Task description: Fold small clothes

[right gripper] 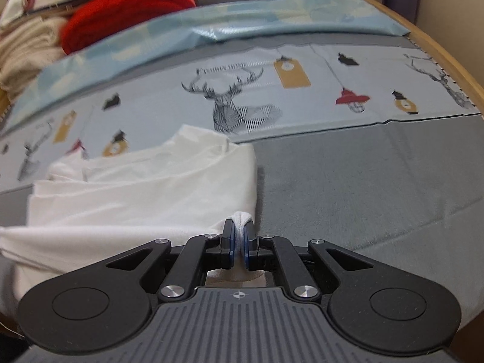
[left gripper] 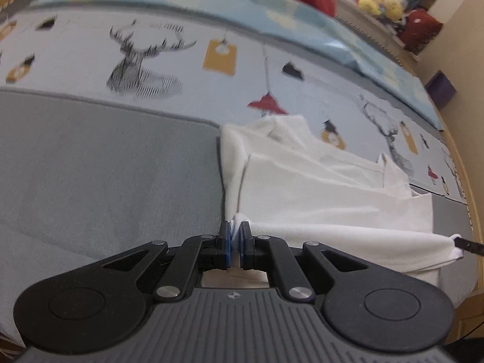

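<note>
**Both grippers pinching near corners of white garment, fold midway**

Left gripper [left gripper: 235, 243] is clamped on a bunched corner of the white garment [left gripper: 317, 187]; blue pads squeeze cloth between them. Right gripper [right gripper: 239, 242] grips the opposite near corner the same way, a wad of fabric poking up between its jaws. Near edge of the garment is stretched between the two tools and looks lifted off the surface. The rest lies partly on the grey mat [left gripper: 106, 166] and partly on the deer-print sheet [right gripper: 302, 90], collar end farthest away. Sides appear already folded inward, giving a narrow rectangle with layered edges. Judged remaining: carry the held hem forward over the collar end, release, flatten. Red cloth pile [right gripper: 130, 9] sits well apart at the back.
</note>
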The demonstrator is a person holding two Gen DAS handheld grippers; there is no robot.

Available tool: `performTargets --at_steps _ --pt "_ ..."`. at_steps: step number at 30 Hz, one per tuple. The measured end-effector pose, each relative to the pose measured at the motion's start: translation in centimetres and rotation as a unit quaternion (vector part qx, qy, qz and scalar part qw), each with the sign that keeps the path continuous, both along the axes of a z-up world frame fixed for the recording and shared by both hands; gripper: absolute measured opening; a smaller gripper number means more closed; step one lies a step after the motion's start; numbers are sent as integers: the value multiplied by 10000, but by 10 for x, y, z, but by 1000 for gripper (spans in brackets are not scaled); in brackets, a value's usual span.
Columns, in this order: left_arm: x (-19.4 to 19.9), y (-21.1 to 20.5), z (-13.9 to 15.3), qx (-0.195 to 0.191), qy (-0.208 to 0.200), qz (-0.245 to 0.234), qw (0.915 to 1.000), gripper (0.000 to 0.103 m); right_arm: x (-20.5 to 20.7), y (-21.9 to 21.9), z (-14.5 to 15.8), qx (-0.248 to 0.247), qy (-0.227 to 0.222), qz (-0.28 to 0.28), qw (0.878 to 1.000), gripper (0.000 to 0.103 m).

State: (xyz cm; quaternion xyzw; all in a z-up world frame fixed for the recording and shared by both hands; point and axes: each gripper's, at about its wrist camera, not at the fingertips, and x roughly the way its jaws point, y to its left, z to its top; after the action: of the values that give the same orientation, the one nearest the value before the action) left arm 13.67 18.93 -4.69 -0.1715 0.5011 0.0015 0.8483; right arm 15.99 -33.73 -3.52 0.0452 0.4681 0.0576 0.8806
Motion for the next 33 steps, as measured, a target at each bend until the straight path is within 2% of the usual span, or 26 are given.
performTargets --at_steps 2,4,5,7,10,11,14,15,18,24,28,33 --pt "5 3 -3 -10 33 26 10000 7 3 0 -17 61 -12 -33 10000 5" --pt "8 10 1 170 -43 200 9996 7 4 -3 -31 69 74 -157 9998 6" --pt "8 15 2 167 -66 316 9993 7 7 -4 -31 67 128 -276 9995 7" --pt "7 30 2 -30 -56 566 9984 7 8 -11 -22 360 -151 -453 9982 8" --pt "4 41 -2 -150 62 683 9975 8 5 -17 -12 212 -477 -502 9974 8" --pt "3 40 -4 -155 132 632 9978 12 4 -20 -11 142 -490 -527 9973 9" --pt "-1 26 -15 -24 412 129 9991 36 1 -28 -18 -19 -368 -484 9981 10" --pt "-2 16 -21 107 555 -151 9983 38 1 -28 -22 -173 -290 -402 9986 10" --pt "-4 -5 -28 493 619 -502 9956 38 -2 -23 -38 -474 42 15 9989 10" --pt "6 -16 -28 500 503 -517 9961 38 -5 -4 -49 -506 99 465 9976 12" --pt "20 -23 -25 411 345 -218 9983 38 7 12 -49 -612 -72 458 9971 12" --pt "40 -34 -21 188 204 140 9995 38 29 15 -49 -429 -352 -4 9985 12"
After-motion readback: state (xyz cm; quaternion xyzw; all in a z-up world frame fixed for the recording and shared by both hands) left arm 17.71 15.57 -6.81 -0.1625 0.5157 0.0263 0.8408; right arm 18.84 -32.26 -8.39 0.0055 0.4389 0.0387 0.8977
